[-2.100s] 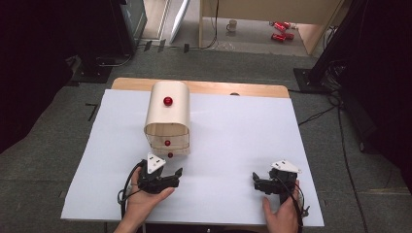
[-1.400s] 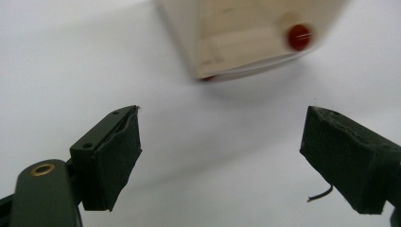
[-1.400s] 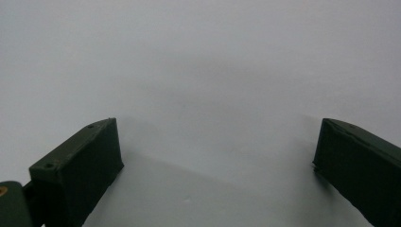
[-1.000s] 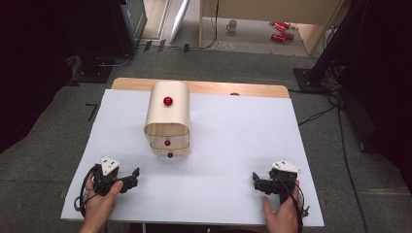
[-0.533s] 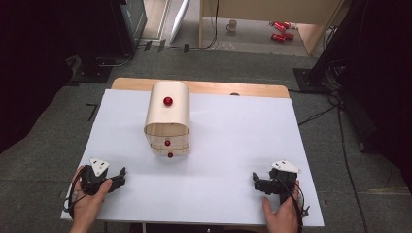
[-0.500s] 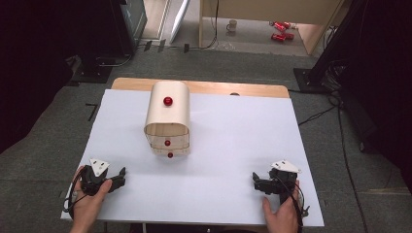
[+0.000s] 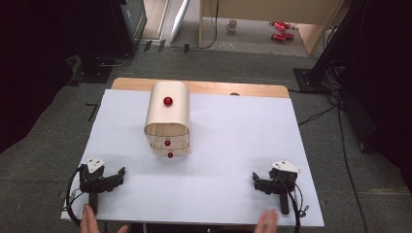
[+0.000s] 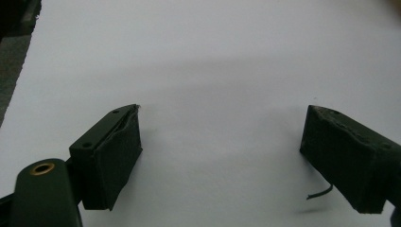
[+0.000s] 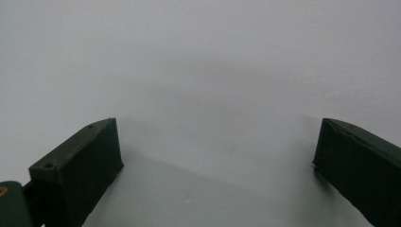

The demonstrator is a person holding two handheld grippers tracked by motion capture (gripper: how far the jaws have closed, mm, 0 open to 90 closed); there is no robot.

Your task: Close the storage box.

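A beige wooden box [image 7: 167, 119] with a rounded top stands on the white-covered table [image 7: 233, 141], left of its middle. It has one red knob [image 7: 168, 101] on top and two small red knobs [image 7: 167, 143] on its near face. My left gripper [image 7: 116, 175] lies on the sheet near the front left corner, jaws open and pointing right, with nothing but white sheet between them [image 8: 222, 142]. My right gripper [image 7: 257, 183] lies near the front right corner, jaws open and pointing left, also over bare sheet [image 9: 217, 156]. A hand [image 7: 90, 221] sits just behind each gripper's handle.
The table's wooden back edge [image 7: 209, 87] shows beyond the sheet. Grey carpet surrounds the table, with dark stands at both sides and cables [image 7: 311, 116] on the floor at the right. A thin black cable loops from the left gripper over the table's front left edge [image 7: 70, 199].
My left gripper moved from in front of the box to the front left corner and stopped there. Both hands have slid back toward the bottom edge. The right gripper stayed in place.
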